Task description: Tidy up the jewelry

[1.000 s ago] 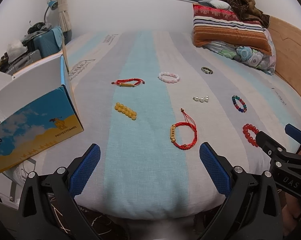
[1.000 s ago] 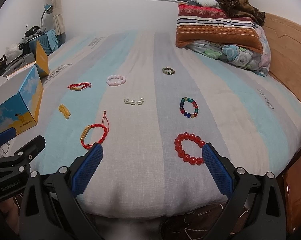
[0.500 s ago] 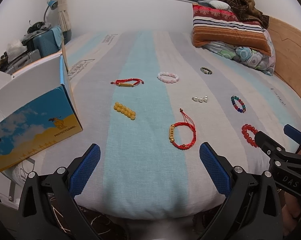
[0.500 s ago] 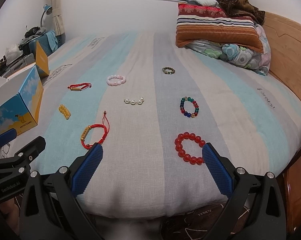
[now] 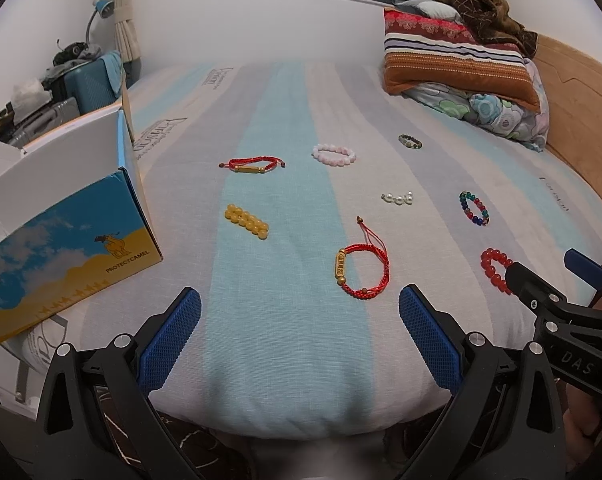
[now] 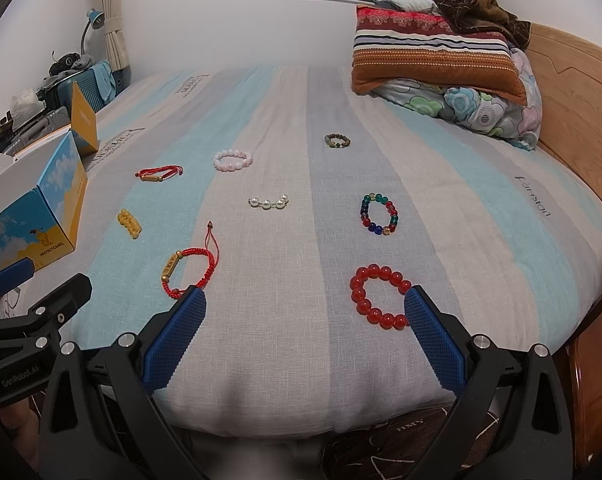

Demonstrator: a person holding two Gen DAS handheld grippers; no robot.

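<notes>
Several bracelets lie spread on the striped bed (image 5: 285,120). A red cord bracelet with a gold bar (image 5: 361,270) lies just ahead of my open, empty left gripper (image 5: 299,308). A red bead bracelet (image 6: 379,296) lies at the right fingertip of my open, empty right gripper (image 6: 303,312). Farther off lie a yellow bead bracelet (image 5: 247,221), a second red cord bracelet (image 5: 253,165), a pink bead bracelet (image 5: 333,155), a pearl piece (image 6: 268,202), a multicolour bead bracelet (image 6: 379,215) and a dark bead bracelet (image 6: 337,141).
An open blue and yellow cardboard box (image 5: 67,236) stands on the bed's left side. Pillows and a blanket (image 6: 437,52) are piled at the back right by the wooden headboard (image 6: 573,92). Suitcases and clutter (image 5: 73,80) stand beyond the bed's left edge.
Both grippers have edged slightly forward toward the bed. No bracelet has moved.
</notes>
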